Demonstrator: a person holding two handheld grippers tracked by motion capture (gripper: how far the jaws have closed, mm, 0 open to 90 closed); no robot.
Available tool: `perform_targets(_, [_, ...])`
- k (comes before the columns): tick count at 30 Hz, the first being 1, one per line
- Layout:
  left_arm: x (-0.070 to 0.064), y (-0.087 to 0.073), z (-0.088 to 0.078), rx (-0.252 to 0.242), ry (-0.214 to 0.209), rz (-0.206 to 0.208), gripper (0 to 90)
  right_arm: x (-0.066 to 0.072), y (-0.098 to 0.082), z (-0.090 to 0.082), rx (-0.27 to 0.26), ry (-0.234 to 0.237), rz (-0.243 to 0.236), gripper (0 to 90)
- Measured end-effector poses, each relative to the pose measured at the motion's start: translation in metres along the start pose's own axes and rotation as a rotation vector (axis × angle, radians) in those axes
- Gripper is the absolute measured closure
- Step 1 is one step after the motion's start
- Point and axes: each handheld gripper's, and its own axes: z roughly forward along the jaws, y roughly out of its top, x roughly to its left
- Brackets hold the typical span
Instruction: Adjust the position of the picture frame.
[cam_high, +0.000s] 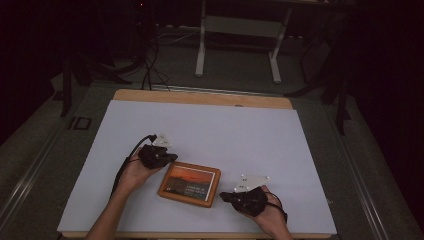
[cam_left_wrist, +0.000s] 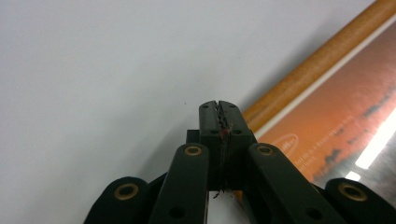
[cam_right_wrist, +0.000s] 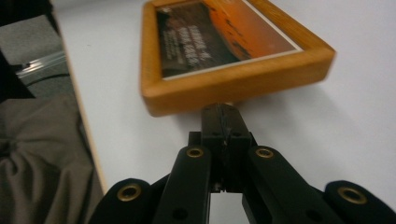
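In the high view a wooden picture frame lies flat on the white table cover near the front edge, with the left gripper at its upper left corner and the right gripper just off its right side. In the left gripper view the jaws are pressed fully together with nothing between them, their tips just beside the frame's wooden edge. In the right gripper view the jaws are likewise closed and empty, their tips at the near edge of the frame; whether they touch it cannot be told.

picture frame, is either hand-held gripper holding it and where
Neither. The left hand-held gripper and the right hand-held gripper are both shut on nothing, their tips at opposite wooden edges of the picture frame.
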Motion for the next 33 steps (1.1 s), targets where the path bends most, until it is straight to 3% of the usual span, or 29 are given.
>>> perform_targets(3, [0.002,0.004,0.011,0.022,-0.005,0.001,89.6,0.008,0.003,0.001,-0.013,0.031,-0.019,90.0])
perform_targets(15, [0.007,0.007,0.023,0.054,-0.017,-0.004,89.6,0.034,0.008,0.013,0.007,0.106,-0.089,90.0])
perform_targets(20, [0.008,0.007,0.025,0.058,-0.027,-0.006,89.6,0.038,0.004,0.025,0.055,0.084,-0.118,90.0])
perform_targets(27, [0.008,0.006,0.024,0.068,-0.044,-0.014,89.8,0.041,0.004,0.029,0.074,0.050,-0.144,90.0])
perform_targets(33, [0.003,0.004,0.023,0.074,-0.060,-0.005,89.9,0.034,0.002,0.027,0.075,0.021,-0.113,90.0])
